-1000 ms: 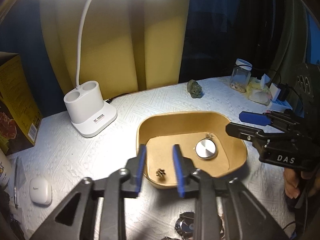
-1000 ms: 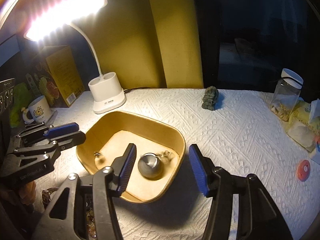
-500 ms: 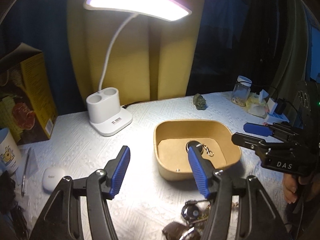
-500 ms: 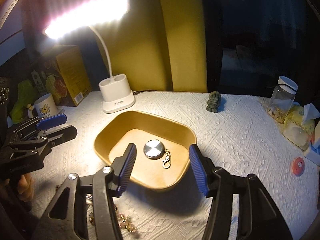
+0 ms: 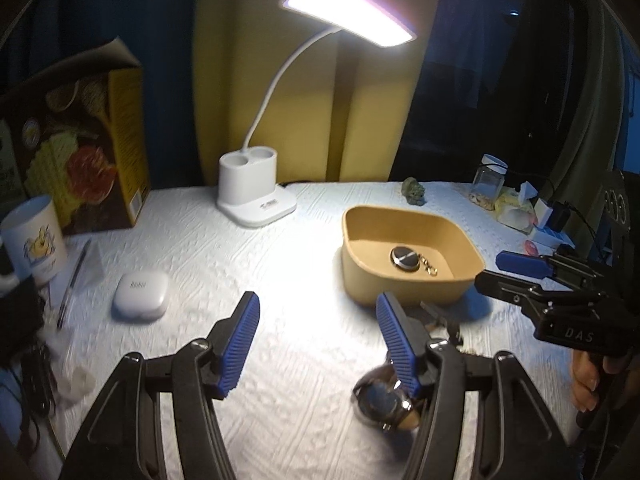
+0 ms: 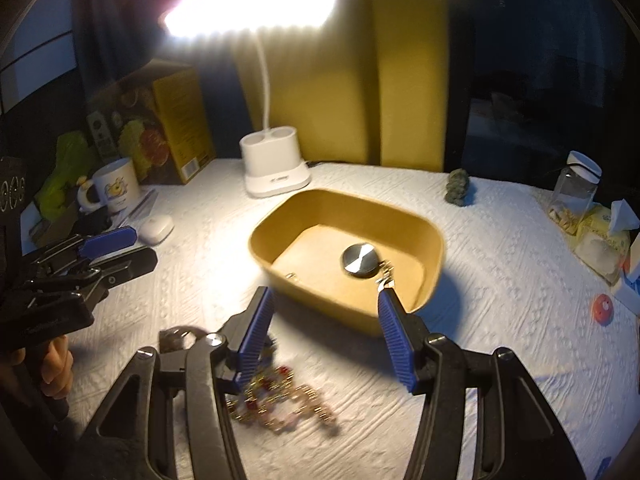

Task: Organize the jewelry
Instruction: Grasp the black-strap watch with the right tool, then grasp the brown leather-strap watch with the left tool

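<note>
Lamplit counter [image 6: 480, 240]: pocket watch [image 6: 360, 261] sits in the tray [image 6: 434, 240]; beaded chain [image 6: 280, 404] remains outside. Both tongs, left tongs [image 5: 318, 344] and right tongs [image 6: 326, 336], gape wide, empty.

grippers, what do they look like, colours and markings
Both match: black angular plastic frames with triangular cutouts and silver screws, and two fingers faced with ribbed blue pads. In the left wrist view, the left gripper shows this up close, and the right gripper bears white letters "DAS". Bare fingers grip each handle; no sleeves are visible.
</note>
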Available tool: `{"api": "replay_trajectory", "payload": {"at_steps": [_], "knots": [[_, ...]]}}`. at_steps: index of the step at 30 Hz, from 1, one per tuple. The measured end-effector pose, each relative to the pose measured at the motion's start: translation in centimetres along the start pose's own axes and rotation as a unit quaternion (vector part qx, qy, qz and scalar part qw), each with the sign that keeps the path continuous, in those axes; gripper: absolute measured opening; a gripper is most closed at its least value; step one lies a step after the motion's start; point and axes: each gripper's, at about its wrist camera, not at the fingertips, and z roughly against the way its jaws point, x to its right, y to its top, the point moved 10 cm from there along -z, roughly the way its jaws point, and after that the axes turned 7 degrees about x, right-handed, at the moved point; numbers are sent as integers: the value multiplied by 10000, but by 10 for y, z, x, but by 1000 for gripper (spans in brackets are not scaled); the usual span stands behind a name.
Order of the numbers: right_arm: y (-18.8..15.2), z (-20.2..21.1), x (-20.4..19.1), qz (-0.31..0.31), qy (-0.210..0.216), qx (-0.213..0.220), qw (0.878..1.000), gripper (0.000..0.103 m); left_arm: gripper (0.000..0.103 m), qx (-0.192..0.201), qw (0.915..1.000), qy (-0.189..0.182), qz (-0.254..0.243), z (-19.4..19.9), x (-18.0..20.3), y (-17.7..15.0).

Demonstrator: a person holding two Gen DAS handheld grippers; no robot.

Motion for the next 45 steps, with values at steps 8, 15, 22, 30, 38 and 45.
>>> {"api": "replay_trajectory", "payload": {"at_steps": [8, 15, 22, 30, 38, 45], "knots": [[-12, -8, -31, 147, 94, -145, 9997, 52, 61, -65, 9997, 95, 224, 16, -27, -21], [-24, -21, -47, 197, 200, -340, 9990, 49, 61, -73, 9991, 159, 376, 24, -44, -30], [-27, -19, -55, 433, 301, -291, 9982, 18, 61, -168, 9989, 119, 410, 24, -41, -35], [-5, 7, -39, 466, 145, 223, 9986, 16, 61, -218, 9994, -144, 222, 23, -4, -28], [-10, 20, 1, 177, 16, 298, 9994, 16, 61, -404, 9985, -353, -116, 12, 40, -29], [-20, 28, 29, -50, -59, 305, 9995, 17, 61, -593, 9970, -278, -414, -1, 63, -37]]}}
